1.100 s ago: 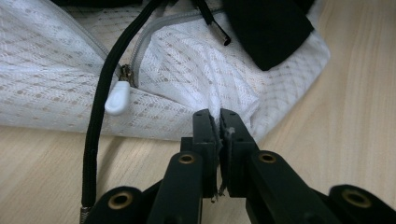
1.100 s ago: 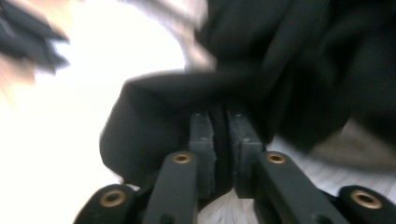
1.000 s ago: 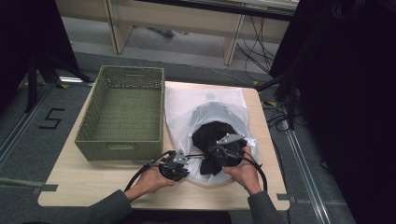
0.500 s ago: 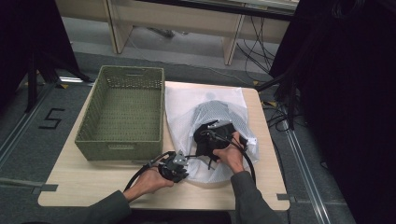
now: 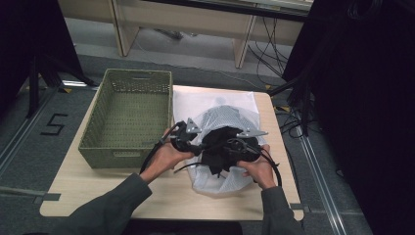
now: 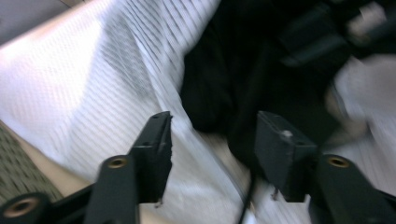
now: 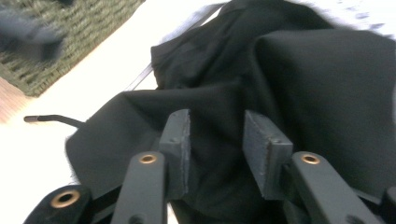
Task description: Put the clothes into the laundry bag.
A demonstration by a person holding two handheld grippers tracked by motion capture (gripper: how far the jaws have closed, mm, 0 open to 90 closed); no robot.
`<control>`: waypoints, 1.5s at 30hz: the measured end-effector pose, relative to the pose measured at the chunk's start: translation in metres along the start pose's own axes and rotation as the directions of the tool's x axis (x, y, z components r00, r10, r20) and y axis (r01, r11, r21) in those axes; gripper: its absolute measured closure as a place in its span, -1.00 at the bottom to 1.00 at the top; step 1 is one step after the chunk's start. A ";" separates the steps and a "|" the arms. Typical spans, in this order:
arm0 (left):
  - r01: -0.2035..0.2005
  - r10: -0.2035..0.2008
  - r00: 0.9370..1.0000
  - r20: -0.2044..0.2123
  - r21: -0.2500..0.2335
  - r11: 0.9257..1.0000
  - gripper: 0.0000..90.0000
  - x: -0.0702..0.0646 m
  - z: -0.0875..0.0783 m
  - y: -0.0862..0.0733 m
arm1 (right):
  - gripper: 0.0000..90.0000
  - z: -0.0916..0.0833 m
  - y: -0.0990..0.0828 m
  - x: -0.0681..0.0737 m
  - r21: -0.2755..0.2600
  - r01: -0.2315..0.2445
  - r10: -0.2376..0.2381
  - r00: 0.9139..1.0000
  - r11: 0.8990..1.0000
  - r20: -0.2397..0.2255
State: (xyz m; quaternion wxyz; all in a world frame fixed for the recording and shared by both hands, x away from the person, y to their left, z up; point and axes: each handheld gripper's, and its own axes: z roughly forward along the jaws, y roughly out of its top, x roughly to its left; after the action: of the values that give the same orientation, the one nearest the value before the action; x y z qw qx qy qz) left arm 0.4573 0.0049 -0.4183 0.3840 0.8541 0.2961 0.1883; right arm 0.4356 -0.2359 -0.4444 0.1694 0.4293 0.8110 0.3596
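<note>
Black garment [image 5: 221, 147]: a crumpled dark cloth lying in the mouth of a white mesh bag [image 5: 220, 115], which rests on the right half of the table, just beside the basket. Left gripper [image 5: 195, 148]: held at the bag's left edge, pointing toward the garment; in the left gripper view its jaws have just been opening and stand spread, with the white mesh and the garment's edge lying in the gap beyond them, the pads pressing on nothing. Right gripper [image 5: 226, 147]: held at the bag's right side, pointing left across the garment; in the right gripper view its jaws have likewise just been opening and stand apart, with black cloth lying between and behind them, not pinched. Left hand [image 5: 166, 155]: wrapped around its gripper's body, the forearm in a dark sleeve coming in from the lower left. Right hand [image 5: 259, 166]: gripping from the lower right, wrist bent inward, a black cable looping beside it. Basket [image 5: 98, 142]: green woven, rectangular, on the left half of the table. Table [image 5: 98, 193]: light wood, rounded corners. Surroundings: grey floor with a marked figure five at the left, pale furniture legs beyond the table, and dark equipment with loose cables at the right.
</note>
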 end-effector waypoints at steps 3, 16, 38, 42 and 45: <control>0.022 -0.022 1.000 -0.005 0.013 1.000 0.26 0.010 0.012 0.015 | 0.31 -0.009 -0.005 -0.004 -0.020 0.015 -0.015 1.000 1.000 -0.007; -0.029 0.029 1.000 -0.002 0.120 0.992 0.99 0.015 0.056 0.038 | 0.01 -0.005 -0.012 0.015 0.046 0.007 -0.004 0.998 0.999 -0.065; -0.138 0.126 0.976 0.179 0.055 0.989 0.99 -0.002 -0.014 0.054 | 1.00 0.058 -0.008 0.036 0.159 0.216 -0.223 0.974 0.963 0.026; -0.121 0.112 0.979 0.169 0.044 0.992 0.99 0.002 -0.015 0.055 | 1.00 0.057 0.011 0.016 0.042 0.219 -0.223 0.957 0.975 0.188; -0.105 0.096 0.982 0.162 0.050 0.993 0.99 0.007 -0.015 0.056 | 0.68 0.056 0.007 0.027 0.102 0.159 -0.170 0.979 0.982 0.114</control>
State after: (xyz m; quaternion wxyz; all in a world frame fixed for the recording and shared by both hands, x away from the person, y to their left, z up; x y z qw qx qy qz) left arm 0.4748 -0.0118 -0.3650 0.3711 0.8911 0.2265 0.1300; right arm 0.4569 -0.1865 -0.4769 0.2276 0.3893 0.8477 0.2794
